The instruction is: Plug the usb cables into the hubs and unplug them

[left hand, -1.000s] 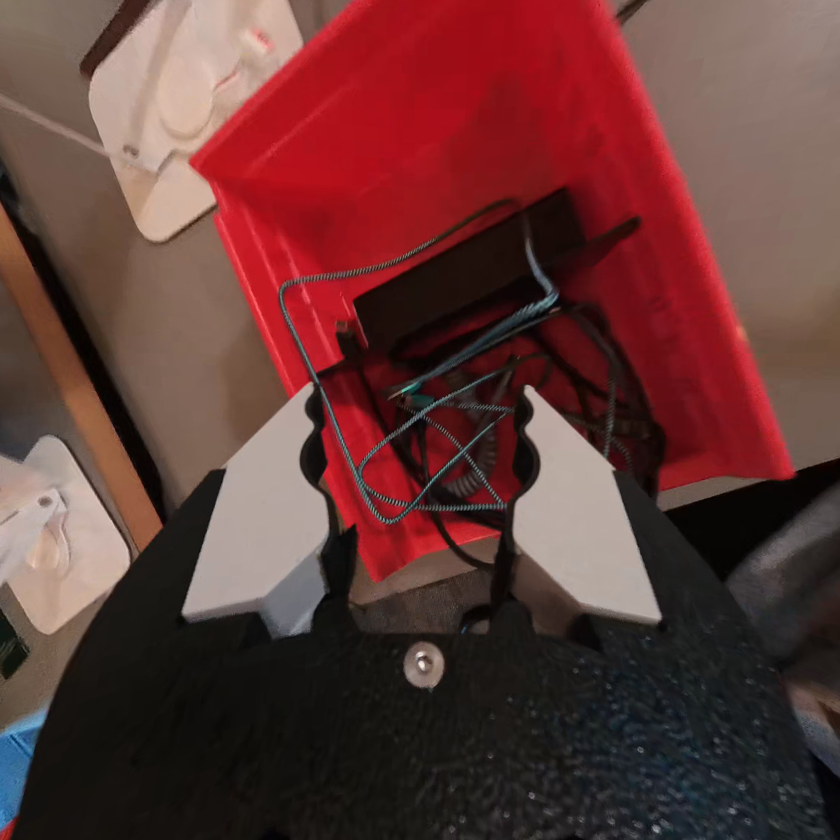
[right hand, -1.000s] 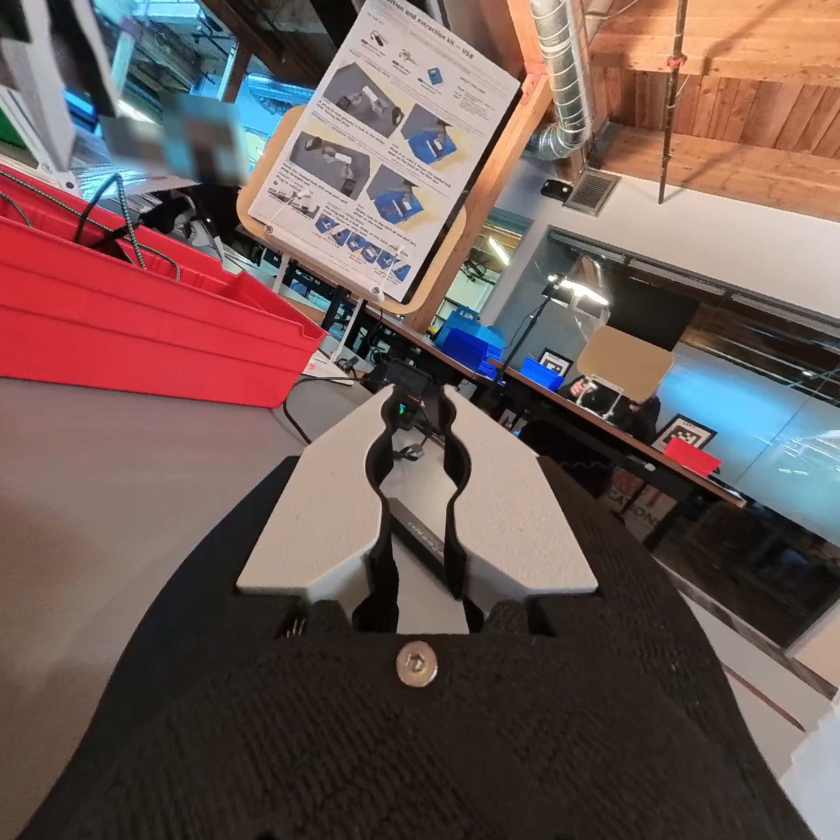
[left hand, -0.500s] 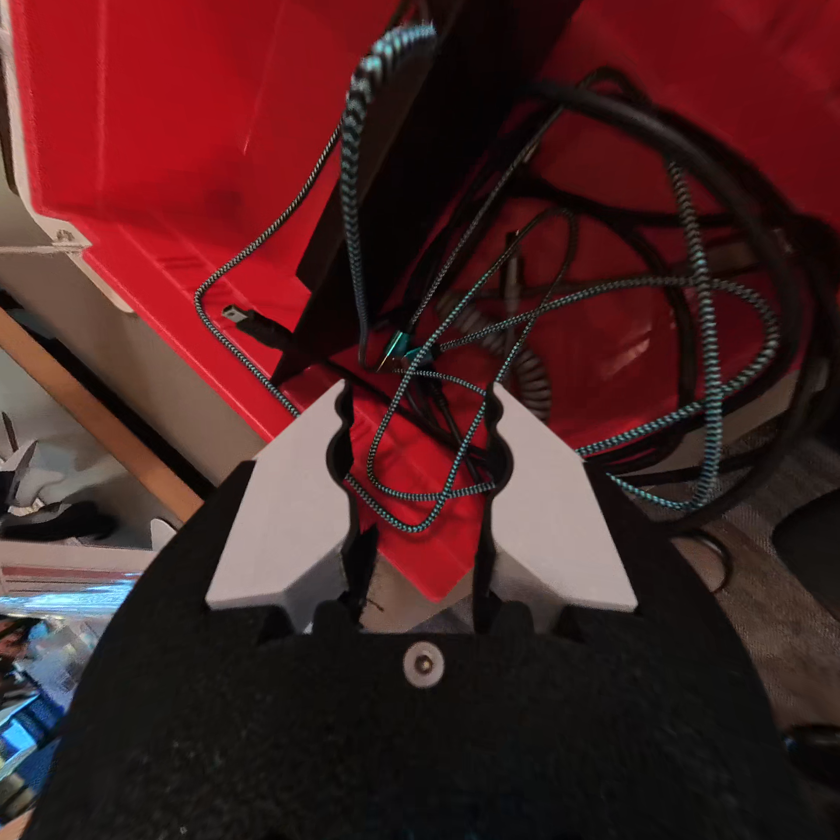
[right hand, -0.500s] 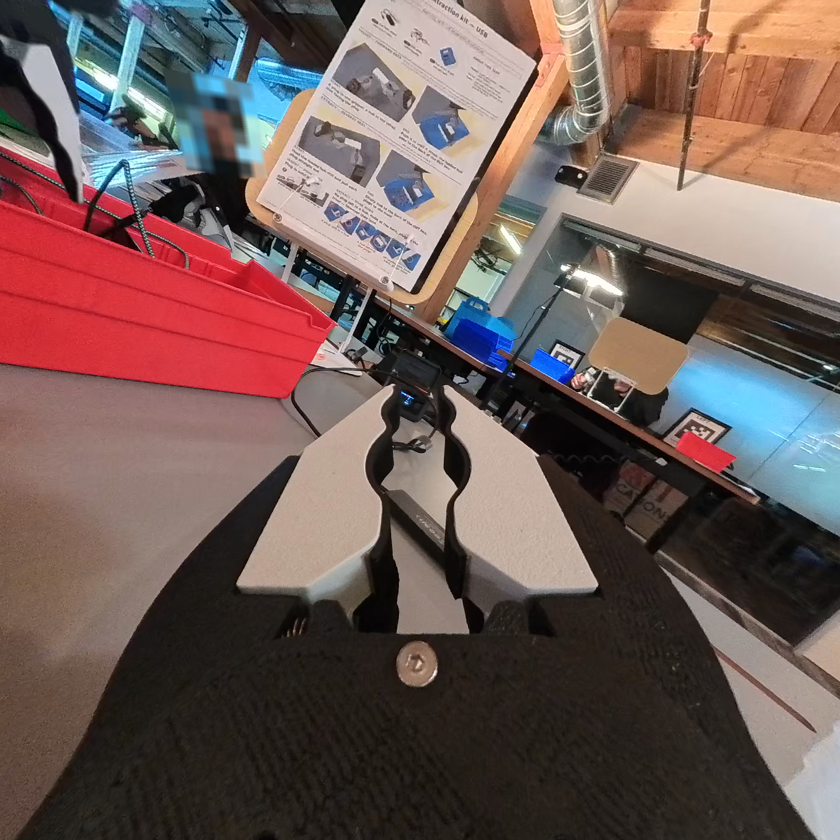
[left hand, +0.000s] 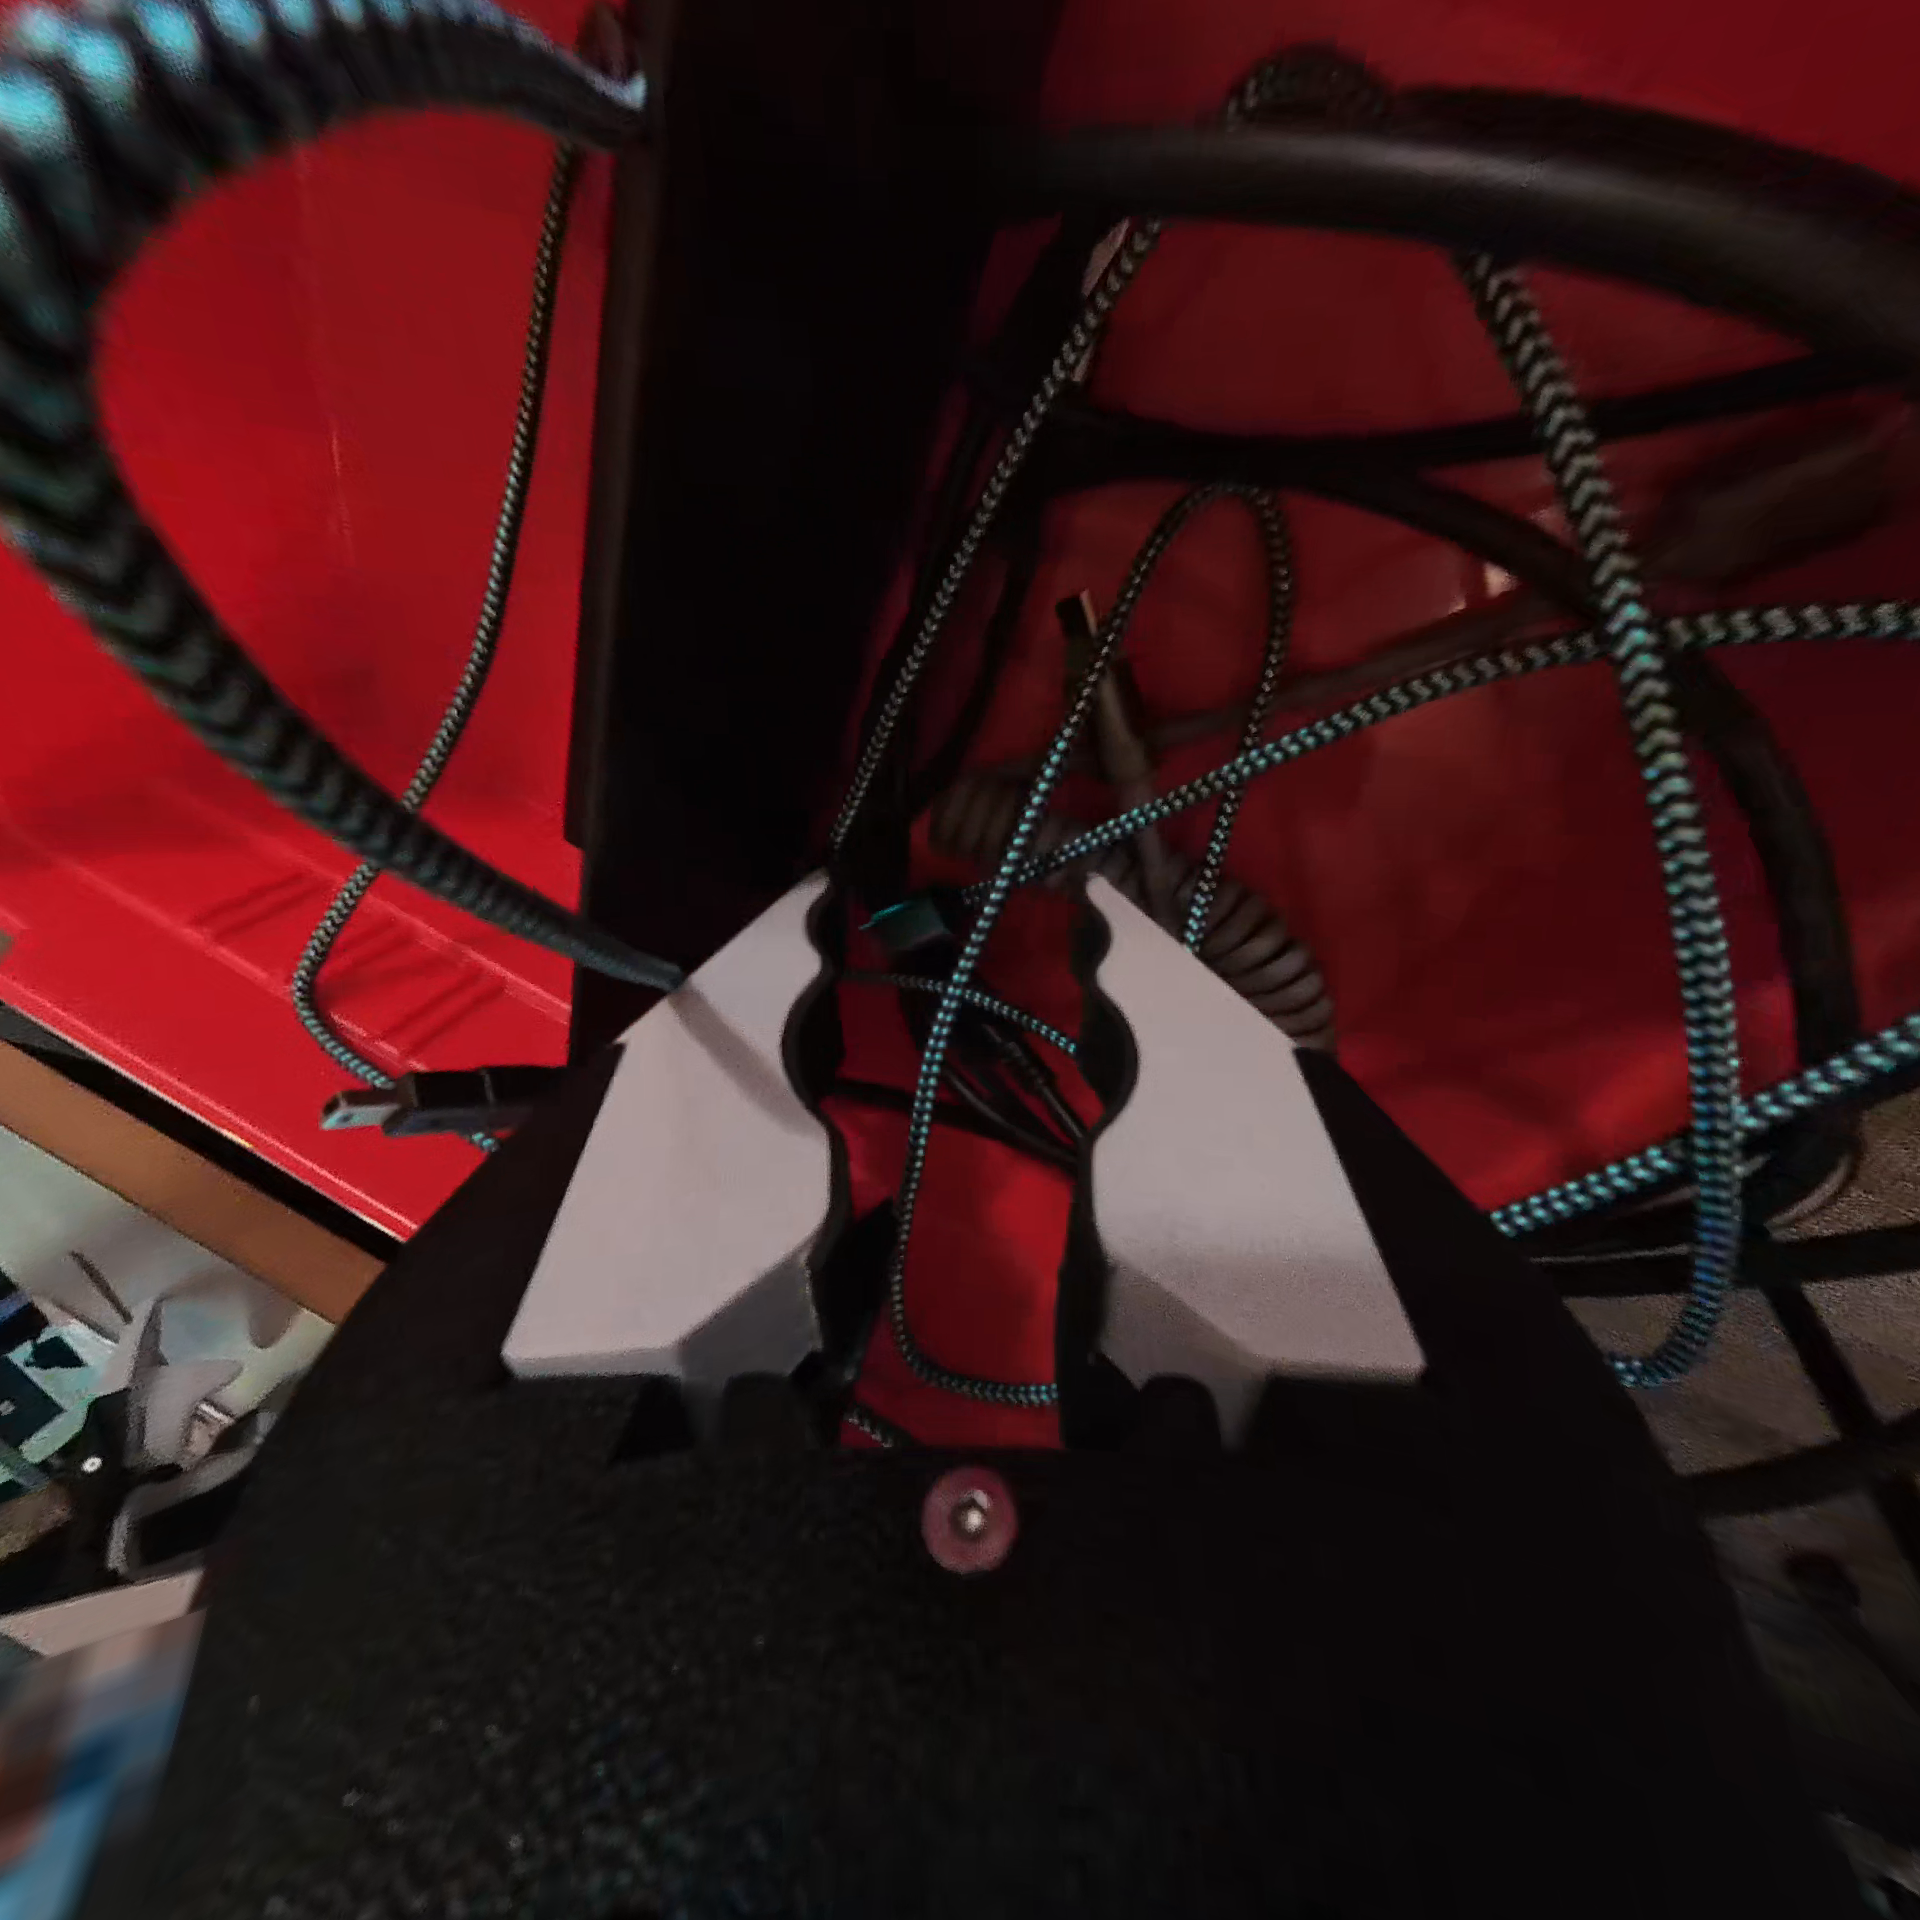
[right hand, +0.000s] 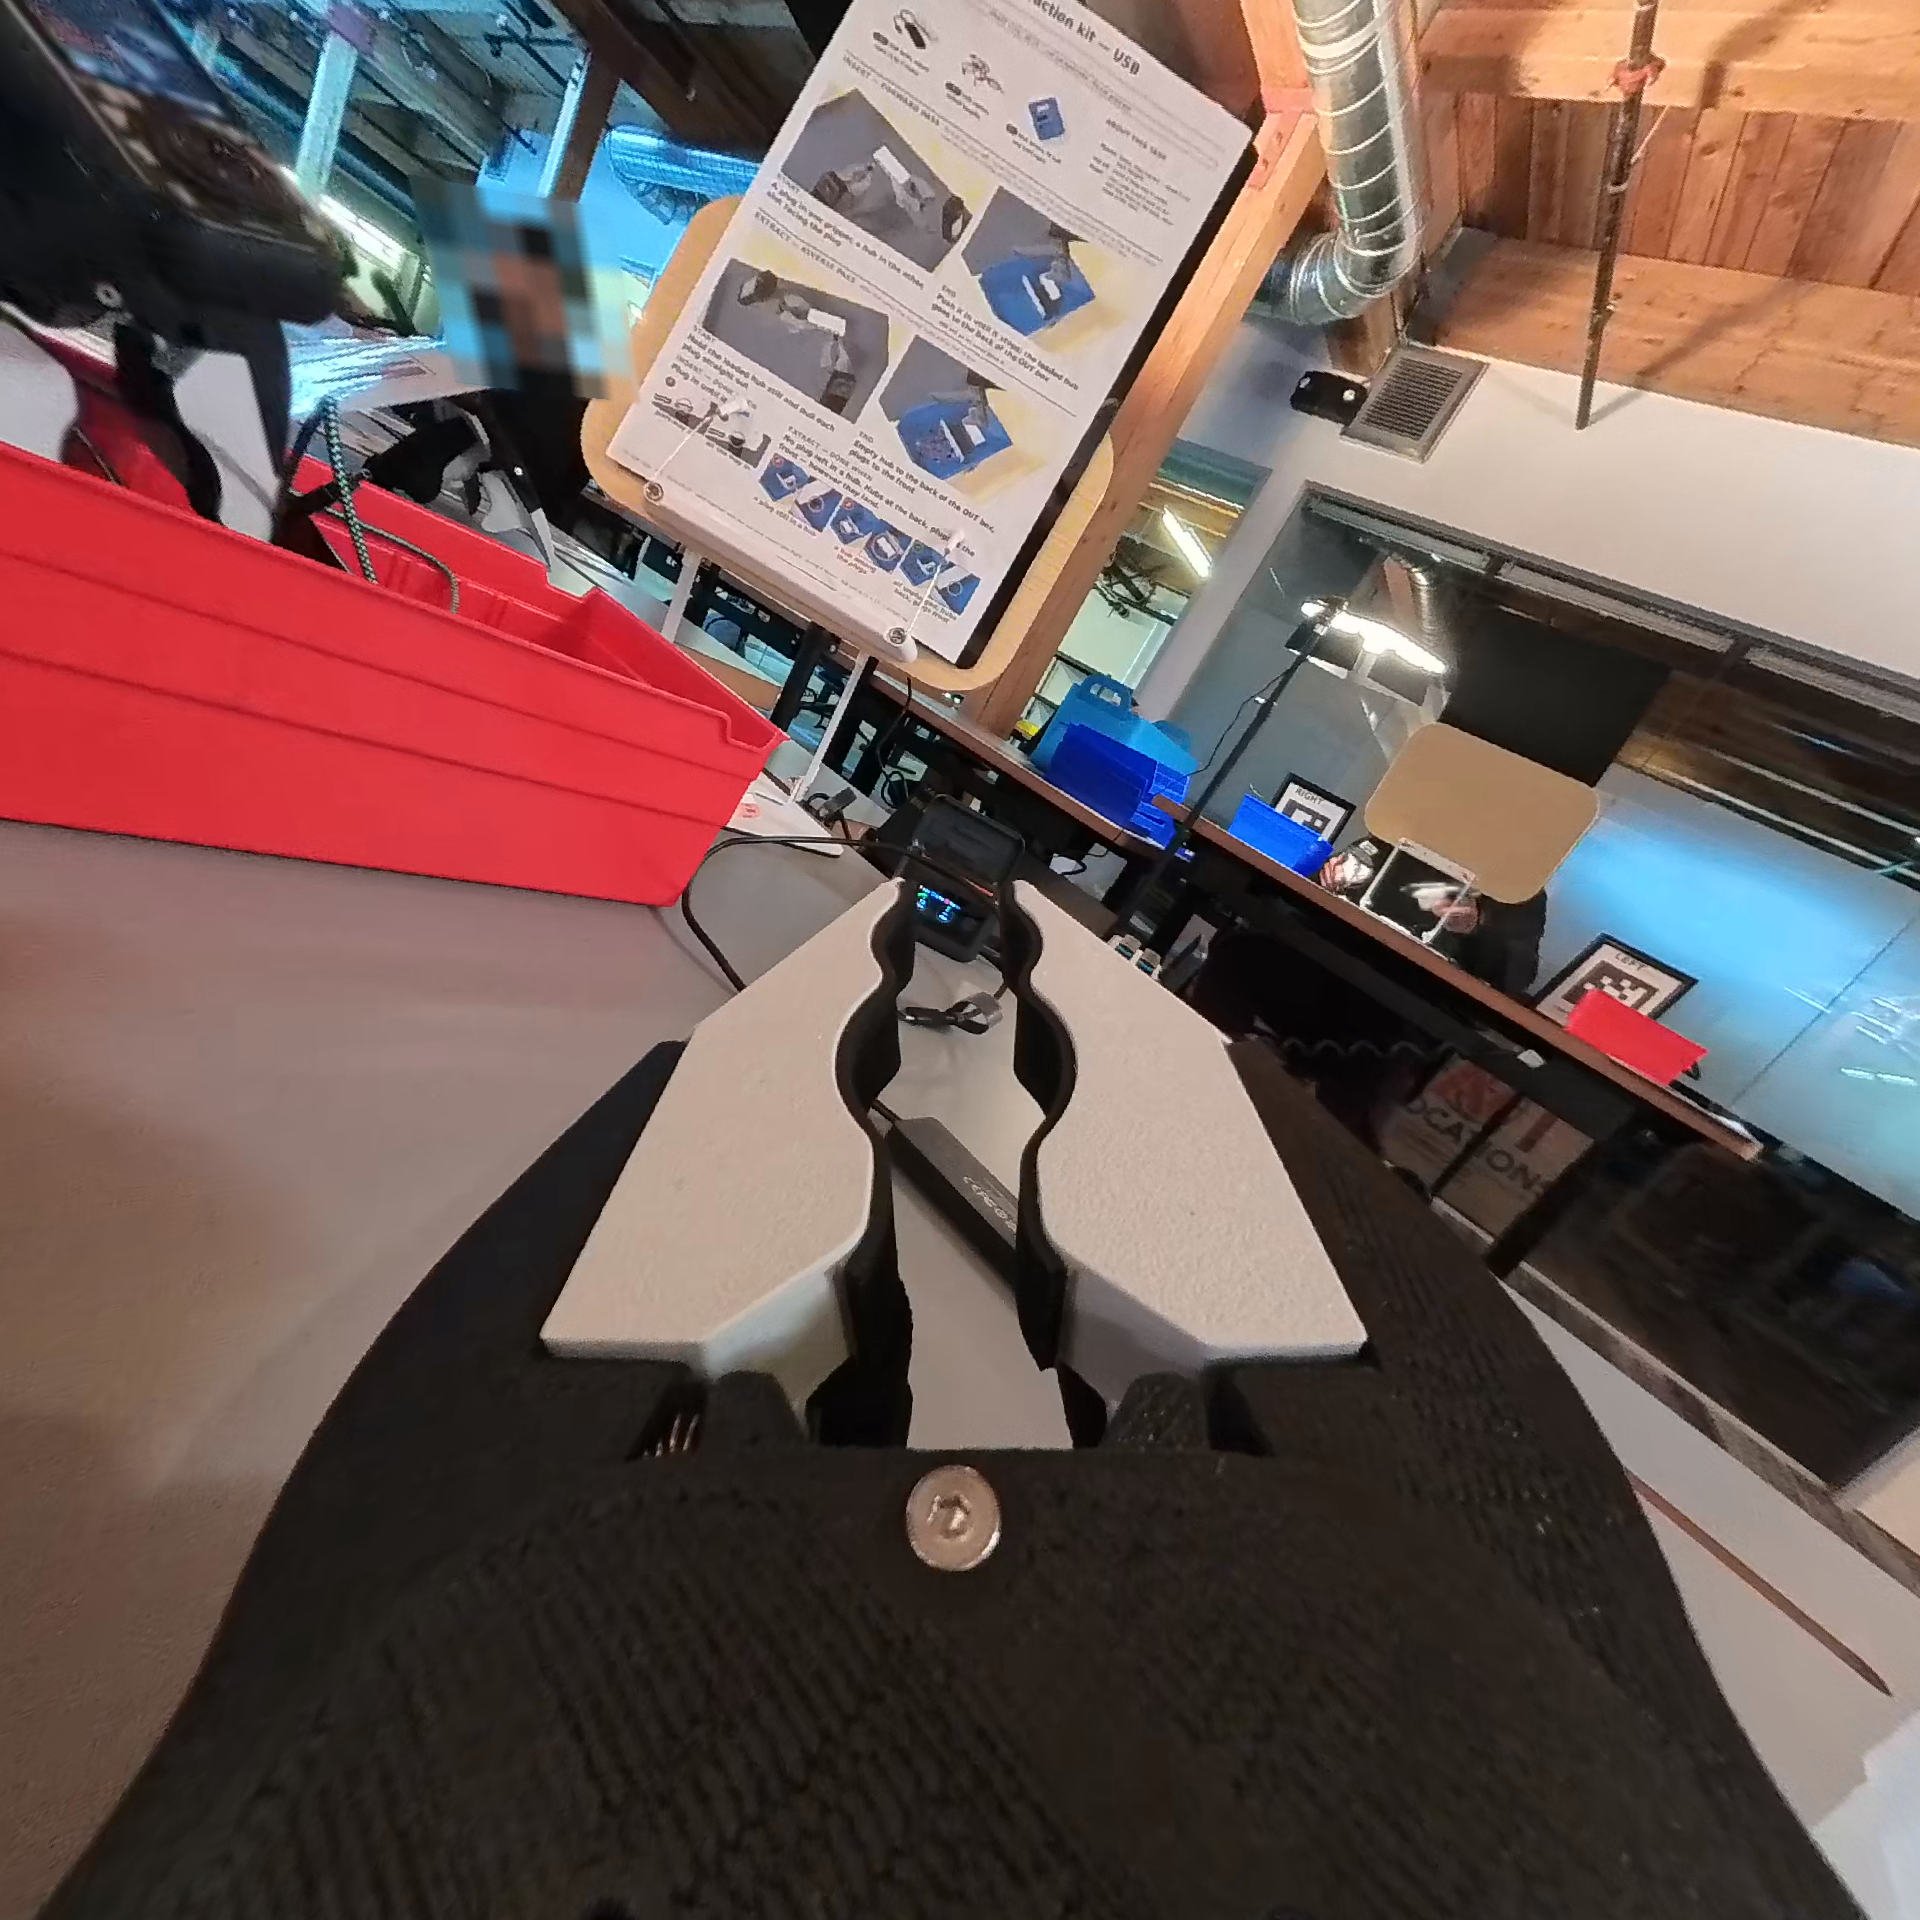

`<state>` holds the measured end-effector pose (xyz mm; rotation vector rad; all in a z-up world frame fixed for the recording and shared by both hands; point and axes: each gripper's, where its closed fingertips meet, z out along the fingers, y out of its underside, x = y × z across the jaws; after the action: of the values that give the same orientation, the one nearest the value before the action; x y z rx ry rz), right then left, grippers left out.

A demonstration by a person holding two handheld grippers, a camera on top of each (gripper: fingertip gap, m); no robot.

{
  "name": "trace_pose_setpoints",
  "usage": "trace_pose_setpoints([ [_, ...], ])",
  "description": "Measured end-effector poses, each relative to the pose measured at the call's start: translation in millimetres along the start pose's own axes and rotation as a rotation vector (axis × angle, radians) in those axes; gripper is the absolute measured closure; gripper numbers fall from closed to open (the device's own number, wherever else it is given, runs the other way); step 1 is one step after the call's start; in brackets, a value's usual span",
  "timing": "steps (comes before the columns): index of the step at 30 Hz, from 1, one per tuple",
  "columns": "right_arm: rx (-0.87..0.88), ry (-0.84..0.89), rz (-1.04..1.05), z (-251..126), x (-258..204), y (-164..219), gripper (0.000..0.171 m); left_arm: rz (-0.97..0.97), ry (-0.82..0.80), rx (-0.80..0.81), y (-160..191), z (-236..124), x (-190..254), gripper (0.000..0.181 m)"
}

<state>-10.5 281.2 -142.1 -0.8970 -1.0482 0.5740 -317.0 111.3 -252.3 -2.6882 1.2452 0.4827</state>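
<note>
The left hand-held gripper (left hand: 956, 935) hangs open inside the red bin (left hand: 312, 520), its fingers straddling a tangle of braided cables (left hand: 935, 1091); one teal-tipped plug (left hand: 904, 920) lies between the fingertips, ungripped. The right hand-held gripper (right hand: 951, 914) rests low over the desk (right hand: 312, 1091), closed on a slim black hub (right hand: 961, 1179).

Red bin (left hand: 312, 499), black-and-teal braided cables (left hand: 1621, 582), plain black cable (left hand: 1455, 177), grey table (right hand: 260, 1091), blue crates (right hand: 1117, 743)
</note>
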Motion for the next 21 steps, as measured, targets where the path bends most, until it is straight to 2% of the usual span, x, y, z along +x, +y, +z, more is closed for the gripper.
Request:
trace_pose_setpoints([
  [2, 0.000, -0.003, 0.001, 0, -1, 0, 0.157, 0.010, -0.016, 0.010, -5, -1, -3, 0.167],
  [3, -0.001, -0.005, 0.001, 1, -1, 0, 0.157, 0.020, -0.021, 0.007, -6, -1, -4, 0.172],
  [6, -0.005, -0.011, 0.002, 1, -2, 1, 0.157, 0.041, -0.006, -0.029, -4, -3, 1, 0.181],
  [10, -0.005, -0.011, 0.005, 1, -2, 1, 0.157, 0.037, -0.034, -0.037, -3, -24, 0, 0.181],
  [15, -0.005, -0.010, 0.006, 2, -2, 1, 0.157, -0.028, -0.125, 0.009, -6, -93, -13, 0.181],
  [21, -0.004, -0.011, 0.010, 3, -2, 1, 0.157, -0.087, -0.465, 0.007, 2, -216, -74, 0.181],
])
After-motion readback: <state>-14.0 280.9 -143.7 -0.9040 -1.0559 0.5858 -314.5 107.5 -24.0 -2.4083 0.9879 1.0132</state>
